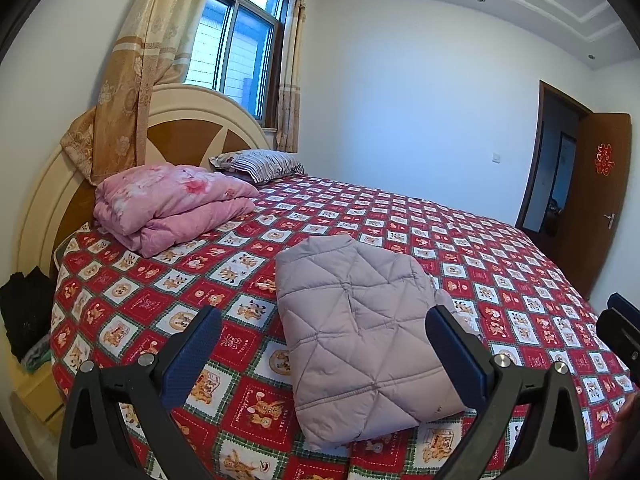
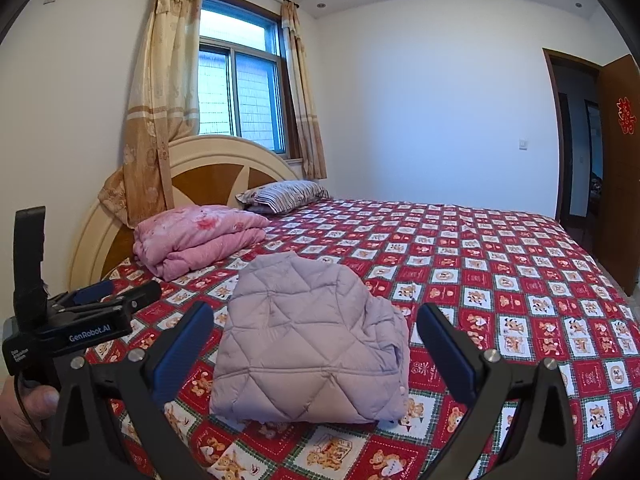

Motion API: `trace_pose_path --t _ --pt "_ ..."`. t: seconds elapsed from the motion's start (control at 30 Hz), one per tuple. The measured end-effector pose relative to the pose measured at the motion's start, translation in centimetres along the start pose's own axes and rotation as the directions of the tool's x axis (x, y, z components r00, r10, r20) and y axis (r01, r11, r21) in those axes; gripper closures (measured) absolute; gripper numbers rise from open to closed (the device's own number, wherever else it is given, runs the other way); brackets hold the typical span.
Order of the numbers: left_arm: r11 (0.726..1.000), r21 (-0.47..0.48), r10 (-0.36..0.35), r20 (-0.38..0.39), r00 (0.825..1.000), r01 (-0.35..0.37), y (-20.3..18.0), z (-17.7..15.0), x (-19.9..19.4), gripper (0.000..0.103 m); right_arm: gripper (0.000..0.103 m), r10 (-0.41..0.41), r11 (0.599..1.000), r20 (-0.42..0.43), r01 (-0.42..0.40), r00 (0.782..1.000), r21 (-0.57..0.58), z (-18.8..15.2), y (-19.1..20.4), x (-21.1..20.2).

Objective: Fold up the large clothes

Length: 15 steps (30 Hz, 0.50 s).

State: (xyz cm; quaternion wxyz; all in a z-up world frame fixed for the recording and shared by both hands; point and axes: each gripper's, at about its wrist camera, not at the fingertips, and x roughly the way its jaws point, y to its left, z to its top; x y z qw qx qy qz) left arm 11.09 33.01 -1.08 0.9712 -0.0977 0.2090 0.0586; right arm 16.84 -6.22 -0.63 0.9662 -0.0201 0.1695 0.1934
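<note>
A pale lilac quilted down jacket (image 1: pixel 360 328) lies folded into a compact bundle on the bed; it also shows in the right wrist view (image 2: pixel 308 344). My left gripper (image 1: pixel 324 316) is open and empty, held above the near edge of the bed, its jaws spread either side of the jacket in view. My right gripper (image 2: pixel 316 312) is open and empty too, just short of the jacket. The left gripper also shows from the side in the right wrist view (image 2: pixel 116 296), left of the jacket. The right gripper's edge shows in the left wrist view (image 1: pixel 620 320).
The bed carries a red checked sheet with bear prints (image 1: pixel 500 260). A folded pink quilt (image 1: pixel 172 204) and a striped pillow (image 1: pixel 260 164) lie by the headboard (image 1: pixel 188 120). A curtained window is behind. A brown door (image 1: pixel 596 200) stands open at right. Dark clothes (image 1: pixel 24 312) hang left of the bed.
</note>
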Motion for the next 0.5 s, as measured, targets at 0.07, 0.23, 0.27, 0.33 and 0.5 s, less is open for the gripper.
trace_pose_path --t 0.07,0.23,0.27,0.33,0.5 --pt "1.000 0.001 0.008 -0.008 1.000 -0.008 0.0 -0.1 0.2 0.001 0.000 0.000 1.000 -0.002 0.000 1.000 0.000 0.0 0.0 0.0" --pt "0.998 0.038 0.055 0.041 0.998 -0.057 -0.6 -0.6 -0.4 0.001 0.000 0.007 1.000 -0.011 -0.007 1.000 -0.006 -0.1 0.0 0.2" --pt "0.997 0.049 0.060 0.058 0.996 -0.063 -0.7 -0.6 -0.6 0.001 0.000 0.009 1.000 -0.011 -0.010 1.000 -0.007 -0.1 0.0 0.2" --pt "0.996 0.066 0.056 0.087 0.995 -0.062 -0.9 -0.6 -1.1 0.001 0.000 0.014 1.000 -0.013 -0.014 1.000 -0.011 -0.2 0.1 0.2" --pt "0.995 0.082 0.053 0.103 0.993 -0.062 -1.0 -0.5 -1.2 0.001 0.000 0.019 1.000 -0.022 -0.020 1.000 -0.016 -0.4 0.2 0.3"
